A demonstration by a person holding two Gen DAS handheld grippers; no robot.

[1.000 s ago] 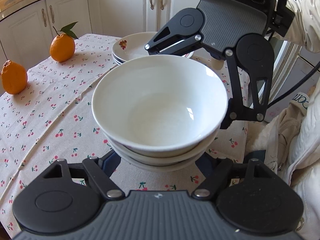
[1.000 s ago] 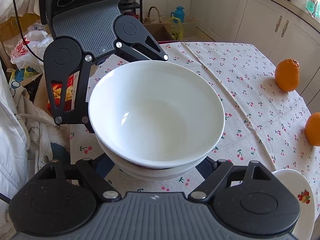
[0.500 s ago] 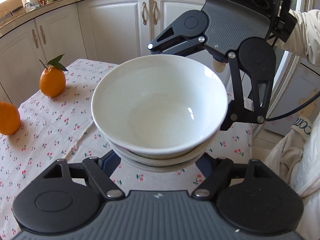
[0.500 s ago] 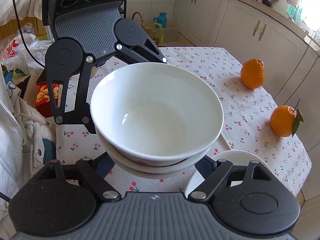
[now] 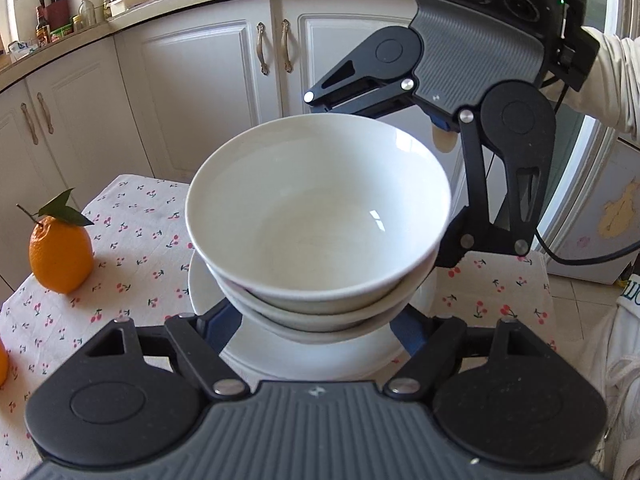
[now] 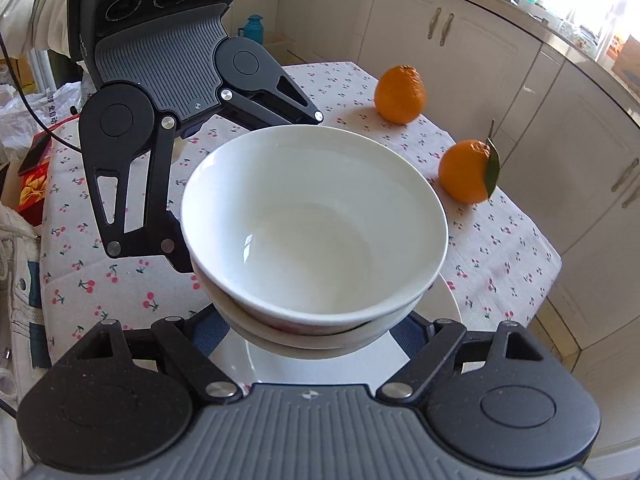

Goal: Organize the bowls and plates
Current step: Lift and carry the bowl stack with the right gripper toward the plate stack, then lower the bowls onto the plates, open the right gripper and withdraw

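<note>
Stack of white bowls [image 5: 320, 232] hovering just above plates [image 5: 312, 356] on cherry-cloth bench [image 5: 132, 264]. Looking glazed, slippery, breakable, top-heavy; best cradled low on opposite sides. Left gripper [image 5: 316, 320] and right gripper [image 6: 316, 324] facing each other, jaws spread wide, cupping the stack from both sides underneath. Oranges [image 6: 466, 172] sitting well apart.

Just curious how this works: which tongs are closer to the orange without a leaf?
Left. The left tongs clamp the bowl stack on the side toward the leafless orange; the right tongs clamp the opposite side, farther from it.
</note>
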